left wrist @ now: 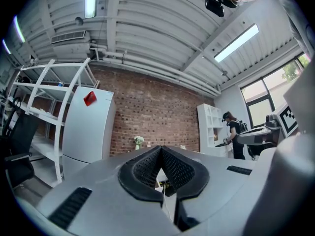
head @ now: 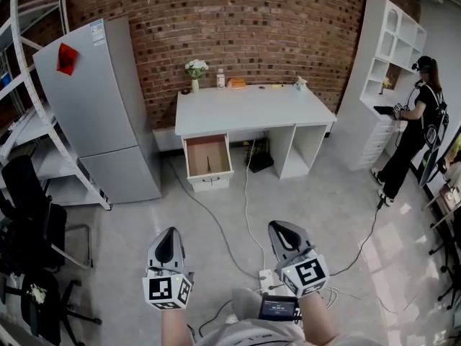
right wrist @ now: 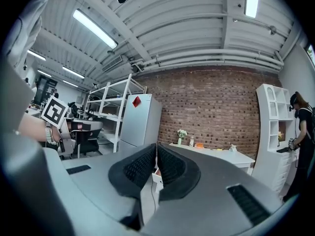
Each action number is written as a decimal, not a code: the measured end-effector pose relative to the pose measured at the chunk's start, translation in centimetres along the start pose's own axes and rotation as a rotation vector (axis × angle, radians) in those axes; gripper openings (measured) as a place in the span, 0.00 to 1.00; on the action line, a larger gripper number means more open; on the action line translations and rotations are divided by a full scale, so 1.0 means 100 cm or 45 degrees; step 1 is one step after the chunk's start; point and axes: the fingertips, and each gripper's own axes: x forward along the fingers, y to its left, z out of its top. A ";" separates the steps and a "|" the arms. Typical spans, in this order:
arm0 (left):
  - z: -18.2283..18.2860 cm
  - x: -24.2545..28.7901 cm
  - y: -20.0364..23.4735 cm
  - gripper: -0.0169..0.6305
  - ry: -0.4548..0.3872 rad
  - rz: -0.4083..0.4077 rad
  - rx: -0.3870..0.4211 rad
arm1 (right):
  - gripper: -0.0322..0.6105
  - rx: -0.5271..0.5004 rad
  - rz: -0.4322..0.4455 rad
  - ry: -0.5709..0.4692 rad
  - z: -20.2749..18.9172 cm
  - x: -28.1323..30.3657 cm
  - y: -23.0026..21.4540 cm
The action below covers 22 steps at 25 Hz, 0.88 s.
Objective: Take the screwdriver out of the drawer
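A white desk (head: 252,110) stands against the brick wall, several steps ahead of me. Its left drawer (head: 207,157) is pulled open and shows a brown inside; no screwdriver can be made out from here. My left gripper (head: 166,245) and right gripper (head: 282,233) are held low in the head view, side by side, both pointing level toward the desk. Both are shut with nothing between the jaws. In the left gripper view the left gripper (left wrist: 160,152) has its tips together, and in the right gripper view the right gripper (right wrist: 156,149) has its pads pressed flat together.
A grey fridge (head: 94,107) and a white rack (head: 29,121) stand at the left, with black chairs (head: 29,222) nearer. Cables (head: 245,207) run across the floor to a power strip (head: 268,276). A person (head: 414,128) stands by white shelving (head: 385,63). Flowers (head: 195,69) stand on the desk.
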 end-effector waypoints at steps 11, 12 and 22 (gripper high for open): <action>-0.012 0.074 0.042 0.04 0.023 0.058 0.025 | 0.08 0.017 0.083 -0.005 -0.018 0.091 -0.025; -0.011 0.086 0.046 0.04 0.021 0.060 0.023 | 0.08 0.022 0.080 -0.007 -0.018 0.103 -0.033; -0.020 0.223 0.061 0.04 0.038 0.098 0.000 | 0.08 -0.006 0.140 0.018 -0.021 0.221 -0.125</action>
